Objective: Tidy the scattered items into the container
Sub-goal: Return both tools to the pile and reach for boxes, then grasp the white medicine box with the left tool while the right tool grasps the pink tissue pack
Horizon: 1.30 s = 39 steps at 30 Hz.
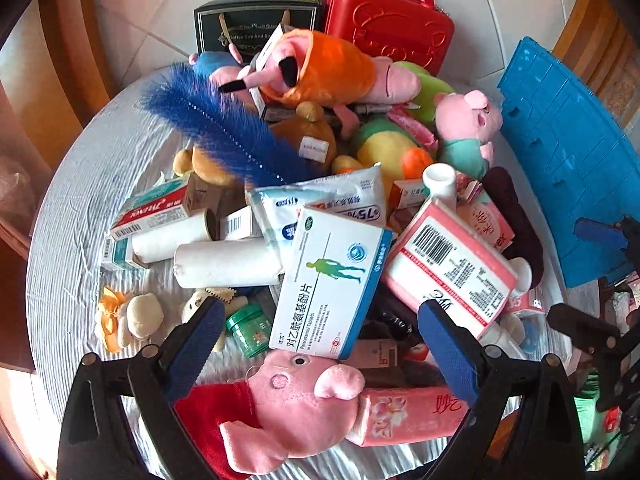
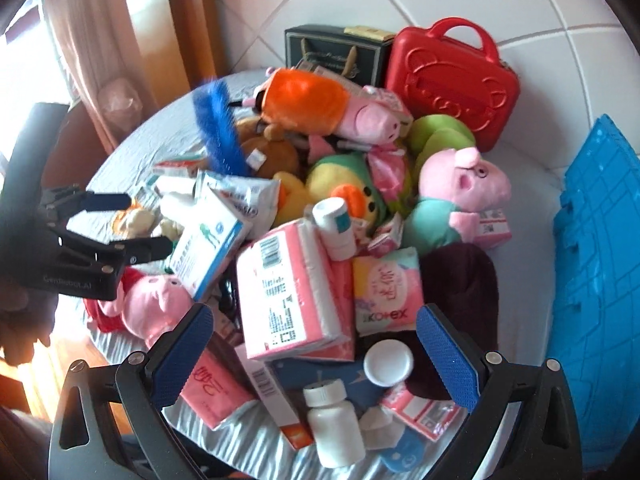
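Both grippers, left (image 1: 318,354) and right (image 2: 314,354), are held with fingers spread apart, nothing clamped. The left is poised above a pink plush pig in red (image 1: 280,408). Behind the pig, boxes and toys are heaped. Right of the heap, beyond the pig, a blue ribbed plastic container (image 2: 596,264) is seen.

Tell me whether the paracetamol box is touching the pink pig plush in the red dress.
Touching: the left wrist view shows the paracetamol box with its lower corner resting on the pig plush's head.
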{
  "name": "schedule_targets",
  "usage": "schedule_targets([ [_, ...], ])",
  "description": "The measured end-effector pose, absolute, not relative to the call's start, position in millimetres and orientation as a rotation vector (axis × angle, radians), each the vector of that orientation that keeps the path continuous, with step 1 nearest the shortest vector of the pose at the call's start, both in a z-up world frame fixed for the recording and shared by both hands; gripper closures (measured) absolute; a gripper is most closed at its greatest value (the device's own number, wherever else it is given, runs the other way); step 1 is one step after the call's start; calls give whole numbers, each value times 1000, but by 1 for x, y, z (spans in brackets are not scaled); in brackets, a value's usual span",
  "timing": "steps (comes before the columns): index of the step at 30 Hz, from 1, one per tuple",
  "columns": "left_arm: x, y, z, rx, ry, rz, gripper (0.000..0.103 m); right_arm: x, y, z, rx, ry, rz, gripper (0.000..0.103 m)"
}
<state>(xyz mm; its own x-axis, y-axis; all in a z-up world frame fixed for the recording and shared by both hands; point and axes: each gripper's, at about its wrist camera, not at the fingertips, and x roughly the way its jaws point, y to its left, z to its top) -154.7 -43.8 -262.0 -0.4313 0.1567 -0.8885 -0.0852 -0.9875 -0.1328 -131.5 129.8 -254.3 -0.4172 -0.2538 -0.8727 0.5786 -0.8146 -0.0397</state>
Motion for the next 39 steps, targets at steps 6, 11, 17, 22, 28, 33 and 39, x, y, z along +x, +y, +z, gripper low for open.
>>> schedule_targets([
  [6, -164, -46, -300, -1653, -55, 2451, 5, -130, 104, -295, 1371, 603, -2190, 0],
  [11, -167, -36, -319, -1659, 17, 2401, 5, -136, 95, -310, 1381, 713, -2188, 0],
  [17, -173, -23, -335, -1667, 118, 2381, 5, -145, 90, -329, 1439, 750, -2174, 0],
  [22, -178, -16, -345, -1703, 171, 2372, 5, -150, 81, -341, 1458, 775, -2166, 0],
  [28, -182, -12, -349, -1729, 158, 2331, 28, -163, 76, -355, 1501, 783, -2165, 0],
  [33, -178, -13, -339, -1695, 130, 2333, 31, -171, 79, -357, 1547, 713, -2151, 5],
  [39, -175, -14, -324, -1664, 88, 2355, 31, -170, 83, -350, 1545, 692, -2170, 8],
])
